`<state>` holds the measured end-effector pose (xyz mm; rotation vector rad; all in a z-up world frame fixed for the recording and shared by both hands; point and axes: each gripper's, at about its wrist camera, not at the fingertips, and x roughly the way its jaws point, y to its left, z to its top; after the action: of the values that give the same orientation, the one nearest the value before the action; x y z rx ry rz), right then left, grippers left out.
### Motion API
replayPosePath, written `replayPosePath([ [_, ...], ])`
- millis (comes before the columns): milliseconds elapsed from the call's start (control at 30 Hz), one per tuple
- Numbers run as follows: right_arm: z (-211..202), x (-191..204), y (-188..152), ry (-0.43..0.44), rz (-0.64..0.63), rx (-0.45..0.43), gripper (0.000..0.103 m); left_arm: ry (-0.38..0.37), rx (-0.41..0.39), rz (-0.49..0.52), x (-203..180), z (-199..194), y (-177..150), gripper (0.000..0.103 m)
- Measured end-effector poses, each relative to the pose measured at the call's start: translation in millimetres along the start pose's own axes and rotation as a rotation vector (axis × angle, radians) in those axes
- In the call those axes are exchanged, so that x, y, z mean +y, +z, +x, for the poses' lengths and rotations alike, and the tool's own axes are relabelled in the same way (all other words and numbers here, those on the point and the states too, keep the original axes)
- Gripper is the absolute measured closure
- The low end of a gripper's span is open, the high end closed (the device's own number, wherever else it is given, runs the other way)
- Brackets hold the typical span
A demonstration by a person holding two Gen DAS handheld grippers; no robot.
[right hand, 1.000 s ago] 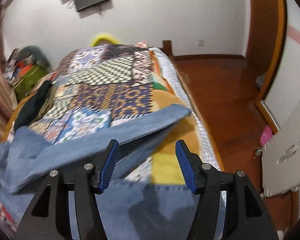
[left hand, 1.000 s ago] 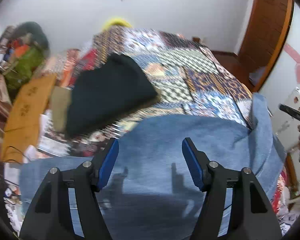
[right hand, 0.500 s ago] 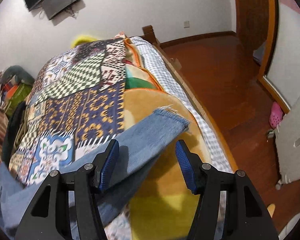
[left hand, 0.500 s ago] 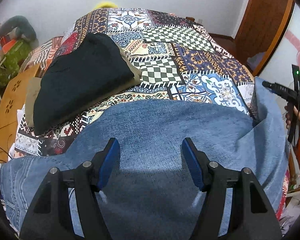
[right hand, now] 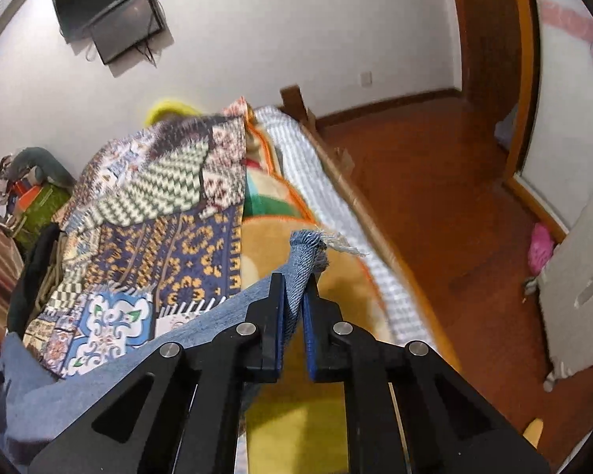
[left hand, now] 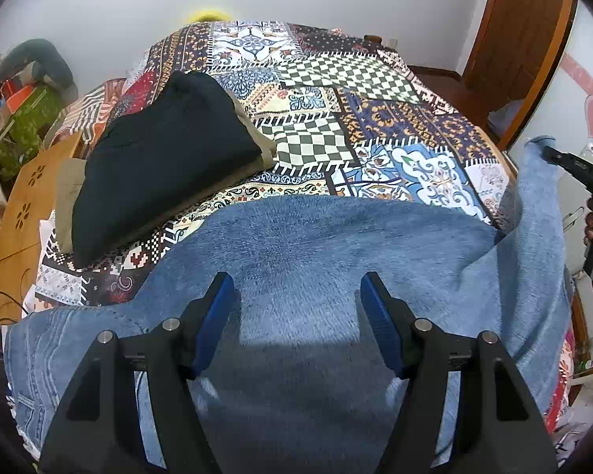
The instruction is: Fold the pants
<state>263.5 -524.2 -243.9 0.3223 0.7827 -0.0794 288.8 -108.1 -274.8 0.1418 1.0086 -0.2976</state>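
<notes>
Closing within the last half second, the right tongs (right hand: pixel 294 300) are now pinching the frayed hem of the blue denim pants (left hand: pixel 336 260), where earlier that leg lay loose between their blue pads. From the left wrist view, the hem is standing lifted at the right edge of the bed with the patchwork quilt (left hand: pixel 336 118). Left tongs (left hand: pixel 294 320) are hovering wide apart over the denim, gripping nothing. Pants are lying spread across the near end of the quilt. Beyond them, a folded black garment (left hand: pixel 158 158) is resting on a beige one.
</notes>
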Motion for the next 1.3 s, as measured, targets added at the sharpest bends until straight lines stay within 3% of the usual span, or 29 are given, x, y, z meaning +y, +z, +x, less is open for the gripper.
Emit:
replayPosePath([
  [233,-73.5,-16.8,-5.0,-0.013,0.014,-0.088,0.096,-0.003,-0.037,0.016,-6.1,-24.6,-10.7,0.032],
  [467,-122.7,-41.7,-44.9,-0.061,0.083,-0.101,0.096,-0.019,-0.043,0.025,-11.9,-37.7,-24.4,0.031],
  [767,-103.4,-68.8,-123.4,-0.100,0.189,0.055,0.096,-0.020,-0.032,0.012,-10.2,-46.3,-39.6,0.031],
  [1100,-81.2,-76.5,-150.5,-0.100,0.235,0.145,0.096,0.021,0.003,0.012,8.9,-57.9,-71.3,0.021],
  [1200,-82.9,-77.9,-155.2,-0.080,0.273,0.165,0.091,0.034,0.015,0.026,12.7,-60.7,-82.5,0.021],
  [1300,-85.7,-77.0,-158.7,-0.042,0.316,0.190,0.075,0.015,0.010,0.037,13.3,-67.2,-93.0,0.021],
])
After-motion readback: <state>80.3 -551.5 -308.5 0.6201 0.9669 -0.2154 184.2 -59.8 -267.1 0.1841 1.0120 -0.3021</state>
